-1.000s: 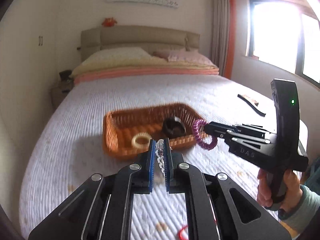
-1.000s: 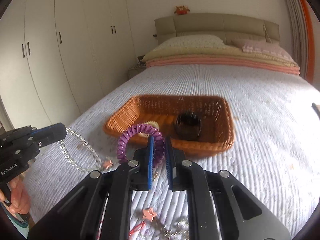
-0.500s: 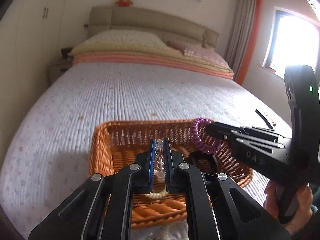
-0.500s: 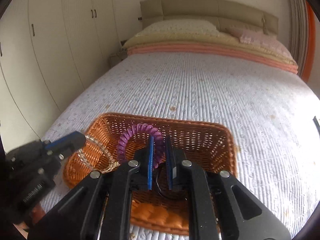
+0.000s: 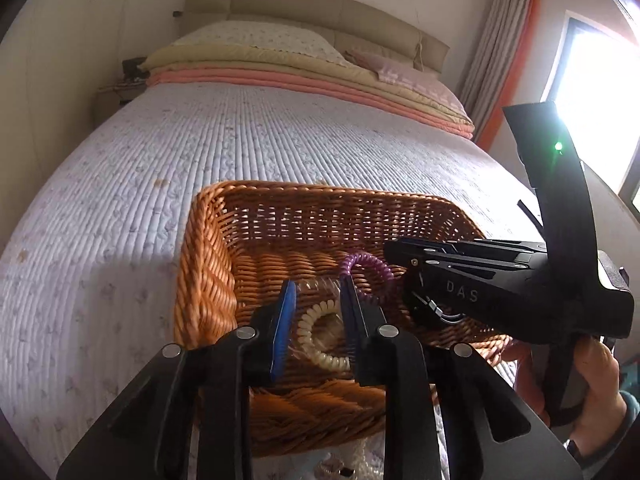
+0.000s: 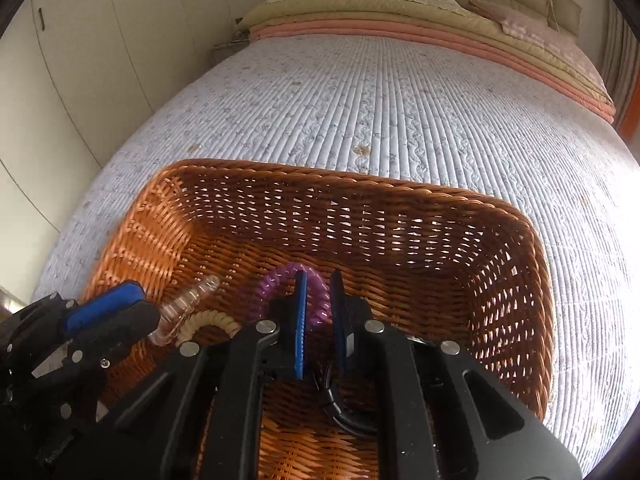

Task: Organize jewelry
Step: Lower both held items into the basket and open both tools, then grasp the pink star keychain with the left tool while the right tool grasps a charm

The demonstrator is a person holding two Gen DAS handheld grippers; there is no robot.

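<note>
Both grippers have moved over the basket (image 6: 400, 196); the left gripper (image 5: 316, 308) has released its bead string (image 6: 188, 300), the right gripper (image 6: 318, 300) has let go of the purple coil (image 6: 276, 284).

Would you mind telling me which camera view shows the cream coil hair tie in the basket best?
The left wrist view: the cream coil hair tie lies almost whole on the floor of the basket, framed between the open left gripper fingers. The right wrist view shows only an arc of it, beside the left gripper's tip.
</note>
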